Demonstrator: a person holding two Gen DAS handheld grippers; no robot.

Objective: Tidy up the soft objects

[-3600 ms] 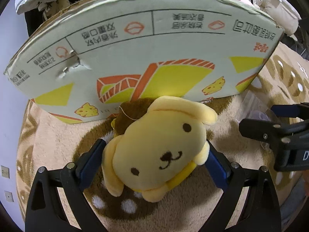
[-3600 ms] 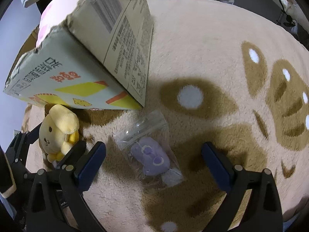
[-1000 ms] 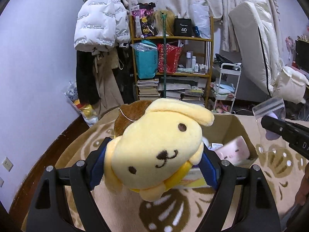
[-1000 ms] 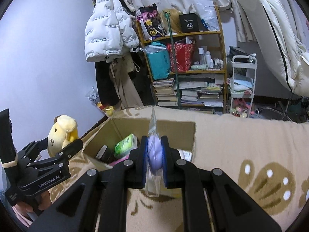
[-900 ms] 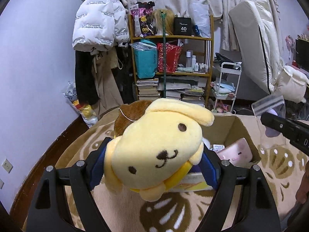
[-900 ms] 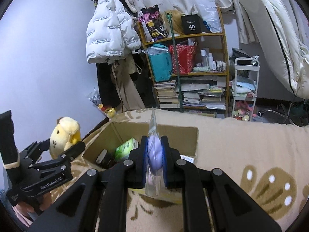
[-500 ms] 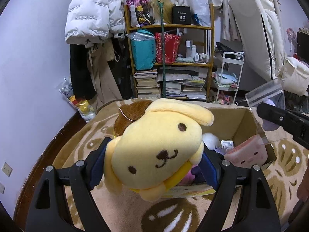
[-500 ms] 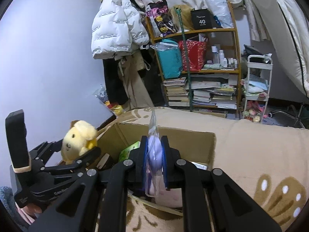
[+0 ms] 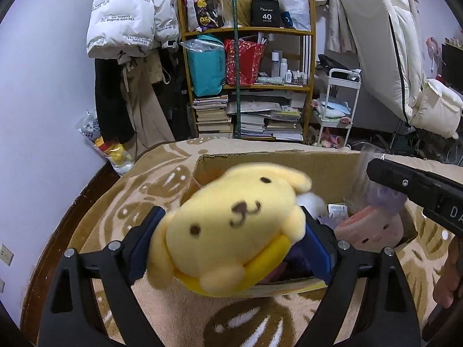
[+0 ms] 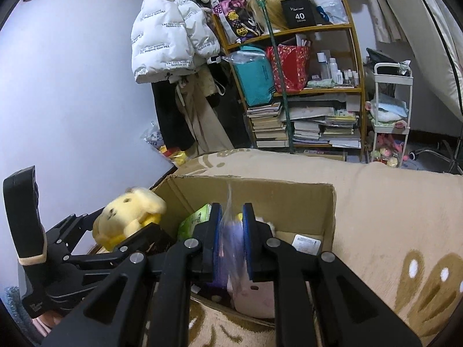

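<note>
In the left wrist view, the left gripper [image 9: 231, 240] filled the lower half, its blue-padded jaws clamped on either side of a yellow plush dog [image 9: 234, 225]; the dog's face pointed toward the camera, tilted so its head leaned toward 1 o'clock, and it hung over the near left part of an open cardboard box [image 9: 275, 159]; inside the box, at 3 o'clock from the dog, lay a pink plush [image 9: 373, 228] with a small face, beside a white fluffy item [image 9: 311, 202]; the box stood on a tan blanket [image 9: 139, 199] with brown and white patterns; at 3 o'clock the black body of the right gripper reached in from the frame edge over the box

In the right wrist view, the right gripper [image 10: 231, 237] was closed tightly on a clear plastic bag [image 10: 228, 237] holding a purple soft toy, the bag standing upright between the blue pads above the open box [image 10: 289, 196]; the left gripper [image 10: 127, 231] with the yellow dog [image 10: 127, 217] sat at 9 o'clock, over the box's left edge; a green packet [image 10: 194, 222] lay inside the box; beyond, at 12 o'clock, stood a cluttered wooden shelf [image 10: 303, 86] of books, with a white puffer jacket [image 10: 167, 34] hanging at 11 o'clock
</note>
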